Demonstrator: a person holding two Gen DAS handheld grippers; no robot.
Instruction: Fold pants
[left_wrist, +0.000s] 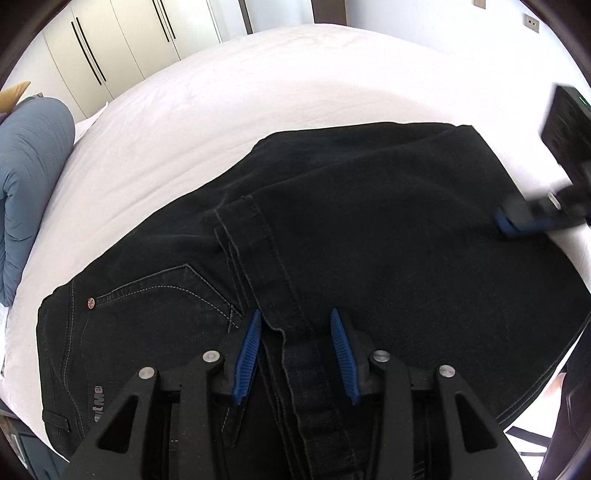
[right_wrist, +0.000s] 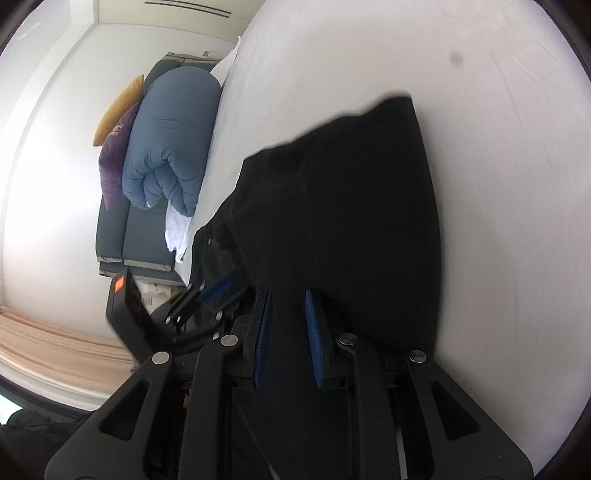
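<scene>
Black jeans lie folded on the white bed, waistband and back pocket at the lower left. My left gripper is open, its blue pads either side of a hem band of the jeans, low over the cloth. My right gripper is open over the black fabric near its edge. It also shows in the left wrist view at the jeans' right edge, blurred. The left gripper appears in the right wrist view, blurred.
A rolled blue duvet with purple and yellow cushions lies beside the bed on grey mats. White wardrobe doors stand beyond the bed. The bed's edge runs close at the lower right.
</scene>
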